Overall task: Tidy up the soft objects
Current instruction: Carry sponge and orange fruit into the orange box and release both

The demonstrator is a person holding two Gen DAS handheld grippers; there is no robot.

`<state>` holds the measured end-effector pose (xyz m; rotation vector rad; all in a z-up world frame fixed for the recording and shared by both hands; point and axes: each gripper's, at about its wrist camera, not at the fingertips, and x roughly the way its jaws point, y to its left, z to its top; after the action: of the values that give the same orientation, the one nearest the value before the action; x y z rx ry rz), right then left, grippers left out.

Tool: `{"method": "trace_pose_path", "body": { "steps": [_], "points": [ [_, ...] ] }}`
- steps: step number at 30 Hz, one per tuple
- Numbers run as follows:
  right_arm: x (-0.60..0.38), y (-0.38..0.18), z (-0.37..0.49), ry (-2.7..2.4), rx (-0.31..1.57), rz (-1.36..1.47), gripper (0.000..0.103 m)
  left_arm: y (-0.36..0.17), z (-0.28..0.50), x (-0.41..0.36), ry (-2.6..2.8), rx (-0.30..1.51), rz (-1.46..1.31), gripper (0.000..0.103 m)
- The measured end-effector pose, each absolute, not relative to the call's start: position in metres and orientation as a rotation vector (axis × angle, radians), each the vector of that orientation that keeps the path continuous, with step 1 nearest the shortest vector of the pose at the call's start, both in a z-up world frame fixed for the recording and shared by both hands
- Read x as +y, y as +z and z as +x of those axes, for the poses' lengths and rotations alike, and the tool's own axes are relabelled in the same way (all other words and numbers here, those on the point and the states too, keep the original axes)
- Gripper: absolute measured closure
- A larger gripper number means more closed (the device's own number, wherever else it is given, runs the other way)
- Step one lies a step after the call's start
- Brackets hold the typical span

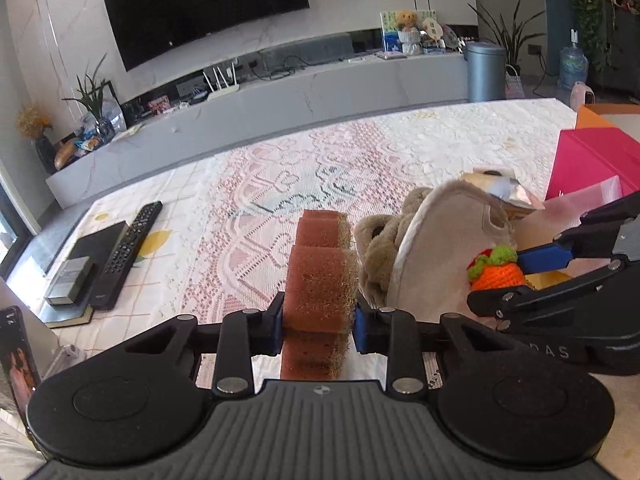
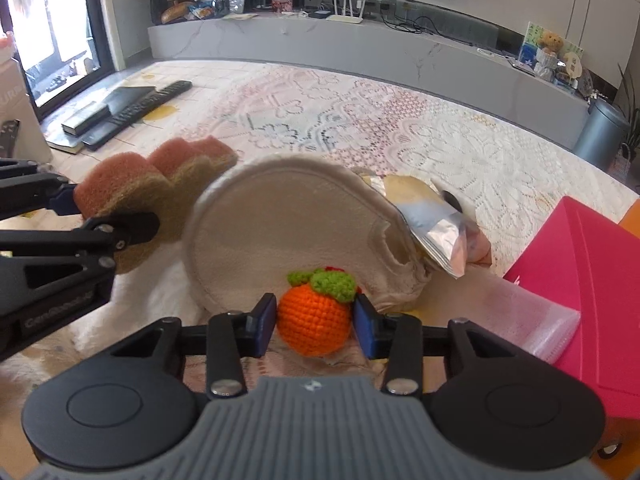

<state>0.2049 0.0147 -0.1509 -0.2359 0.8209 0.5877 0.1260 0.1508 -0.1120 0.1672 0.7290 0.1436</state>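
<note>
Left gripper (image 1: 318, 318), lower centre of its own view: jaws narrowed onto a terracotta scouring sponge (image 1: 320, 276) with an olive scrubbing face; both blue pads press its sides; the sponge stands on edge and extends away from the camera over the cloth. Right gripper (image 2: 315, 320), lower centre of its view: jaws set narrow on a crocheted orange fruit (image 2: 314, 326) with a green leaf top; the pads meet its flanks.

Between and behind the two held items: a beige plush slipper (image 2: 280, 236), sole toward the camera, tilted up; a crumpled foil pouch (image 2: 436, 220) lies on its far right side; a second furry beige piece (image 1: 378, 248) sits just beside the sponge in the left view, its nature unclear.

Surface: a table covered by a white and pink lace cloth (image 2: 400, 128) with floral openwork; at middle left of the left view, a black remote control (image 1: 128, 252) lies on a dark book; a magenta box (image 2: 592, 292) stands at the right edge, with a clear bubble-wrap bag (image 2: 532, 320) just beside it.

Room: a large dark television (image 1: 204, 8) on a marbled wall, upper left; a long grey console (image 1: 320, 80) below it carrying a white router, potted plants and a small teddy bear (image 1: 408, 20); a grey bin (image 1: 486, 70) at upper right; a glazed door at upper left of the right view.
</note>
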Motion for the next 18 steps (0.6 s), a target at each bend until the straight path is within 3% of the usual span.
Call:
{"method": "trace_pose_path", "body": {
  "steps": [18],
  "points": [
    [-0.062, -0.072, 0.148, 0.578, 0.682, -0.144, 0.062, -0.036, 0.089, 0.097, 0.045, 0.526, 0.095, 0.067]
  ]
}}
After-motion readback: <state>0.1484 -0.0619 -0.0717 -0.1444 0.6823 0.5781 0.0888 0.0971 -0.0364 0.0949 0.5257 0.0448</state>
